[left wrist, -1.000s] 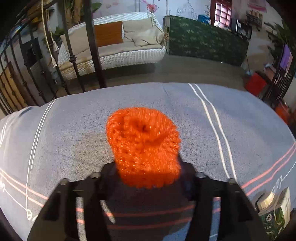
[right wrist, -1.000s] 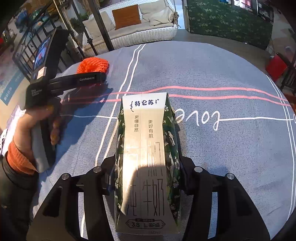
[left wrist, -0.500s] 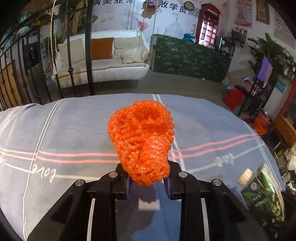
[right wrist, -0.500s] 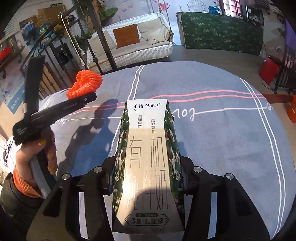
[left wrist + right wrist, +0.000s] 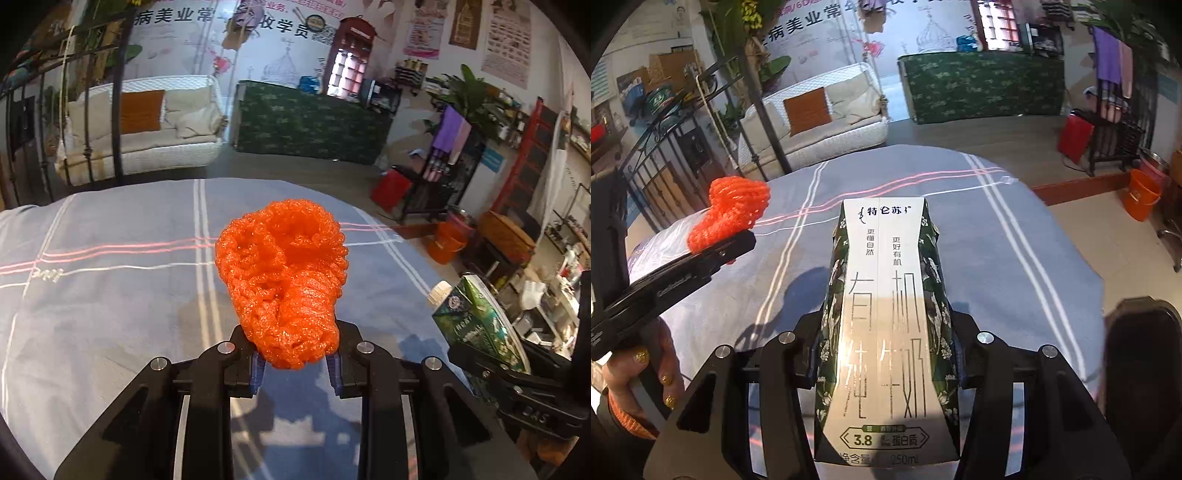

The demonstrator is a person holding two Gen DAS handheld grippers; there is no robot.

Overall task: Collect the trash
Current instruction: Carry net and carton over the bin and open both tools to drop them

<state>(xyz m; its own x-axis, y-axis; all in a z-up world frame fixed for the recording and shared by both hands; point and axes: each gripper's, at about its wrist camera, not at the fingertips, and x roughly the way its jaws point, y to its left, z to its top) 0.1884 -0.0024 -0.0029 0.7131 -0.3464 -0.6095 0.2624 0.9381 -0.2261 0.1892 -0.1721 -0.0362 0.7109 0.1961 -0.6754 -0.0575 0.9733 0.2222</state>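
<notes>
My left gripper [image 5: 295, 363] is shut on an orange foam fruit net [image 5: 286, 280] and holds it above the grey-blue tablecloth [image 5: 110, 288]. My right gripper [image 5: 886, 365] is shut on a green and white milk carton [image 5: 886, 317], held lengthwise between the jaws above the cloth. The carton with its white cap also shows at the right of the left wrist view [image 5: 476, 317]. The net in the left gripper shows at the left of the right wrist view [image 5: 733, 212].
A dark rounded object [image 5: 1141, 365] sits at the table's right edge. Orange buckets [image 5: 1143, 197] and a red bin [image 5: 1075, 138] stand on the floor beyond the table. A white sofa [image 5: 147, 125] and iron railing [image 5: 665, 177] lie beyond the far side.
Both grippers have risen with their loads, and both views have tilted up toward the room. The left gripper closed tighter on the net and turned right.
</notes>
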